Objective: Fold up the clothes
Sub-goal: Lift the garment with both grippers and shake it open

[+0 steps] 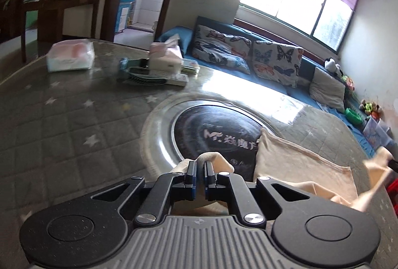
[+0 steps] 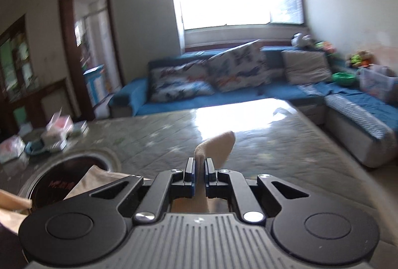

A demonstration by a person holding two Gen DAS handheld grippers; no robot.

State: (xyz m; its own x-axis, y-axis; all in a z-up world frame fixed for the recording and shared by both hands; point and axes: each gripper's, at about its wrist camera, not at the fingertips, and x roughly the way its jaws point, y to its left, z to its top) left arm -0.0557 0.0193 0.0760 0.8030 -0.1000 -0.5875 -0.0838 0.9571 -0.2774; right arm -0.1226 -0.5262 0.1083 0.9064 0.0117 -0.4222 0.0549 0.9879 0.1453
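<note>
A beige garment (image 1: 298, 164) lies over the near part of the round table, partly over the black hob plate (image 1: 219, 129). My left gripper (image 1: 200, 165) is shut on a bunched edge of the garment, which pokes up between the pads. My right gripper (image 2: 200, 161) is shut on another beige corner (image 2: 219, 144) that sticks up past the fingertips. The rest of the cloth (image 2: 99, 179) hangs to the left below it. The right gripper's tip with cloth shows at the far right of the left wrist view (image 1: 383, 164).
The table has a grey quilted cover with stars (image 1: 74, 105). At its far side sit a wrapped pack (image 1: 71, 56), a tissue box (image 1: 165, 56) and flat items on a tray (image 1: 149, 76). A blue sofa with butterfly cushions (image 2: 206, 75) and toys stands behind under the window.
</note>
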